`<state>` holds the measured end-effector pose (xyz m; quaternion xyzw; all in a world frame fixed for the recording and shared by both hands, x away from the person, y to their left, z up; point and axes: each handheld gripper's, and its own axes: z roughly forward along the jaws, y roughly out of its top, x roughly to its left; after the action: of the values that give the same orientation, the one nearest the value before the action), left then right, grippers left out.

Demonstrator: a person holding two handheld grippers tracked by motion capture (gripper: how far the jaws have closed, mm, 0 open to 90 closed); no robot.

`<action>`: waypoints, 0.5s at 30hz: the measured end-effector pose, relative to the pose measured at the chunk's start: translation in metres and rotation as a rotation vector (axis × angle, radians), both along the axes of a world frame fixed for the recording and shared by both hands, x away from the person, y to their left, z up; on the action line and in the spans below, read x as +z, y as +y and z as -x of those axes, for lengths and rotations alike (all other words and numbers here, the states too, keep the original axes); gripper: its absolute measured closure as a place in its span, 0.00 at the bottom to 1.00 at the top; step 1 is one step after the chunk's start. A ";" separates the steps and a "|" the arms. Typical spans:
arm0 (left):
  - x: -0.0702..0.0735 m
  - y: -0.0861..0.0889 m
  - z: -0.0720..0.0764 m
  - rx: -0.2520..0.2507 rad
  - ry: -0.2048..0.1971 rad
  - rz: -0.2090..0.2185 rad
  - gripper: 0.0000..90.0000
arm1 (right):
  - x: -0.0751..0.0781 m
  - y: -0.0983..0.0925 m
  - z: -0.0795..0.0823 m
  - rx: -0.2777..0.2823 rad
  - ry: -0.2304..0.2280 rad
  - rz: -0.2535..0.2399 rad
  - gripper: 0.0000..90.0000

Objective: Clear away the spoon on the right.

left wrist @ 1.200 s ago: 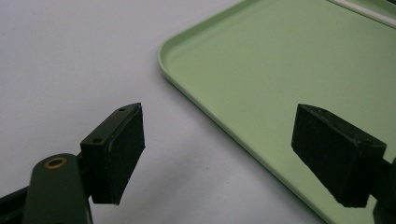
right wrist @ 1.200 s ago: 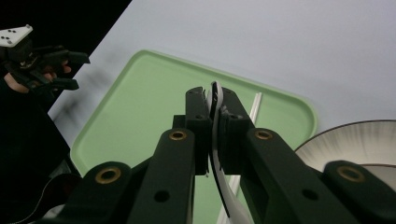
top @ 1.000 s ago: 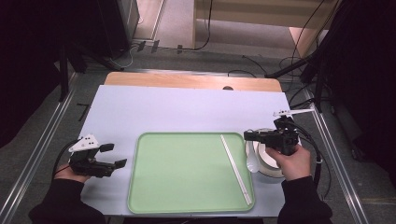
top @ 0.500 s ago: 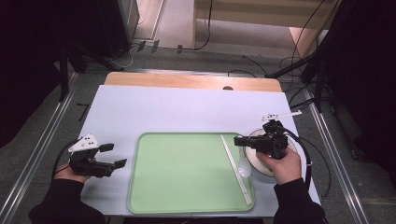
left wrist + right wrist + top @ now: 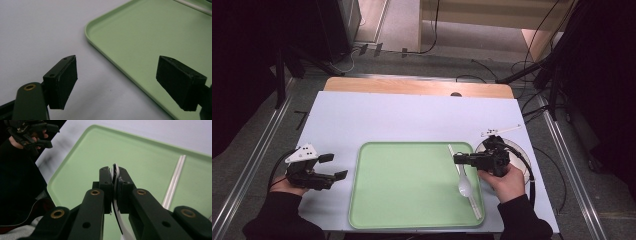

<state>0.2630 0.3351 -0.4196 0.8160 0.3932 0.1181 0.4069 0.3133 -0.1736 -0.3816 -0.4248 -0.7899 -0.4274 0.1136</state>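
A pale green tray (image 5: 407, 200) lies at the table's front middle. My right gripper (image 5: 460, 159) hovers over the tray's right part and is shut on the handle of a white plastic spoon (image 5: 465, 187); the bowl of the spoon hangs toward the tray's near side. In the right gripper view, the spoon (image 5: 115, 173) shows edge-on, pinched between the pads. A long white stick (image 5: 472, 201) lies along the tray's right edge. My left gripper (image 5: 333, 166) rests left of the tray, open and with nothing between its jaws; in the left gripper view (image 5: 117, 82) it spans the tray's rim (image 5: 110, 58).
A white round dish (image 5: 518, 150) sits on the table just right of the tray, behind my right hand. The white tabletop (image 5: 412, 120) stretches bare beyond the tray to a wooden strip at the far edge. Cables trail off the right side.
My right gripper has moved left and slightly down, from above the white dish to above the tray's right part, carrying the spoon. The left gripper has stayed put.
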 end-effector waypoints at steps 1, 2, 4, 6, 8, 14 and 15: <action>0.000 0.000 0.000 0.000 0.000 0.000 0.19 | 0.000 0.000 0.000 0.000 0.000 0.000 0.95; 0.000 0.000 0.000 -0.001 -0.001 -0.002 0.19 | -0.001 0.001 0.000 0.006 -0.007 -0.002 0.95; 0.000 0.000 0.000 -0.001 -0.002 0.001 0.19 | -0.002 0.004 0.000 0.011 -0.002 0.001 0.95; 0.000 0.000 0.000 -0.001 -0.002 0.001 0.19 | -0.004 0.007 0.001 0.014 0.001 0.002 0.95; 0.000 0.000 0.000 -0.003 0.000 -0.001 0.19 | -0.006 0.009 0.001 0.019 0.004 0.001 0.95; 0.000 0.000 0.000 -0.004 0.001 0.001 0.19 | -0.015 0.022 0.002 0.048 0.022 0.019 0.95; 0.000 0.000 0.000 -0.003 0.002 0.000 0.19 | -0.016 0.023 0.002 0.050 0.027 0.023 0.95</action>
<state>0.2633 0.3349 -0.4198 0.8166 0.3923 0.1168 0.4069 0.3111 -0.1503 -0.3975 -0.4118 -0.8035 -0.4098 0.1300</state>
